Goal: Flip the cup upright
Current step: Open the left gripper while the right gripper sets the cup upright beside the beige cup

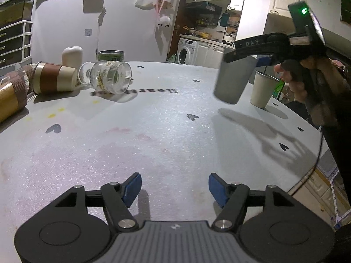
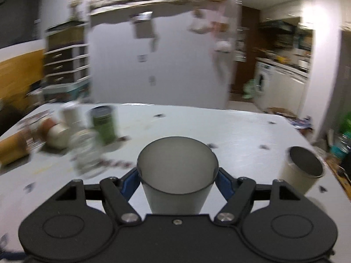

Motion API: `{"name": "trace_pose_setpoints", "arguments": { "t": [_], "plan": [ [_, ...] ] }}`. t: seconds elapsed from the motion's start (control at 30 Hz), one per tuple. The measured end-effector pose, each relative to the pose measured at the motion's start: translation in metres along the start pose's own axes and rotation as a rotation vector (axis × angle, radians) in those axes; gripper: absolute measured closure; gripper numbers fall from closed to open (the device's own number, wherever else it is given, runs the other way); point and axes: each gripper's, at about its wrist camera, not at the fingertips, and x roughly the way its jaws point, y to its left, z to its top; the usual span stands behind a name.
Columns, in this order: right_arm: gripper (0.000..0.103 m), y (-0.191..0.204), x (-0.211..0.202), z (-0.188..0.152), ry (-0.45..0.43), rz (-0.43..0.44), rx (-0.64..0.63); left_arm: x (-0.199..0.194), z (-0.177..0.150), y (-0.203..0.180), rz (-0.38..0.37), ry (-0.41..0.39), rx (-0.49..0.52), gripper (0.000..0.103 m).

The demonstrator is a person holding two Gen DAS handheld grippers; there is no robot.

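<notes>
While airborne, grey cup (image 2: 177, 173) gripped, right tongs (image 2: 178, 180)

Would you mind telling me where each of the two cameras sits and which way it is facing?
Left wrist: rides the open, empty left gripper, low over the pale grey table, facing the tipped clear glass cup; shows the person's right hand with the right gripper.
Right wrist: rides the right gripper, looking across the table, its blue pads clamping a grey metal tumbler, mouth up.
Shared: tumbler, upright white cup, green can.
</notes>
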Motion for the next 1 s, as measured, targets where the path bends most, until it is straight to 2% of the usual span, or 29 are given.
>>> {"name": "trace_pose_setpoints", "arguments": {
  "t": [0.23, 0.5, 0.7, 0.87, 1.0],
  "plan": [
    [0.028, -0.044, 0.045, 0.008, -0.007, -0.170, 0.057, 0.002, -0.003, 0.005, 0.012, 0.005, -0.008, 0.035],
    [0.028, -0.058, 0.065, -0.005, 0.000, -0.264, 0.093, 0.000, -0.005, 0.007, 0.021, 0.002, -0.010, 0.035],
    [0.027, -0.057, 0.064, -0.008, -0.013, -0.281, 0.074, 0.001, -0.004, 0.005, 0.020, 0.002, -0.005, 0.035],
    [0.020, -0.057, 0.062, -0.009, 0.008, -0.267, 0.089, 0.000, -0.003, 0.003, 0.026, -0.002, 0.004, 0.035],
    [0.015, -0.058, 0.042, -0.011, -0.026, -0.247, 0.111, -0.002, 0.001, 0.002, 0.035, -0.013, 0.016, 0.035]
  ]
}}
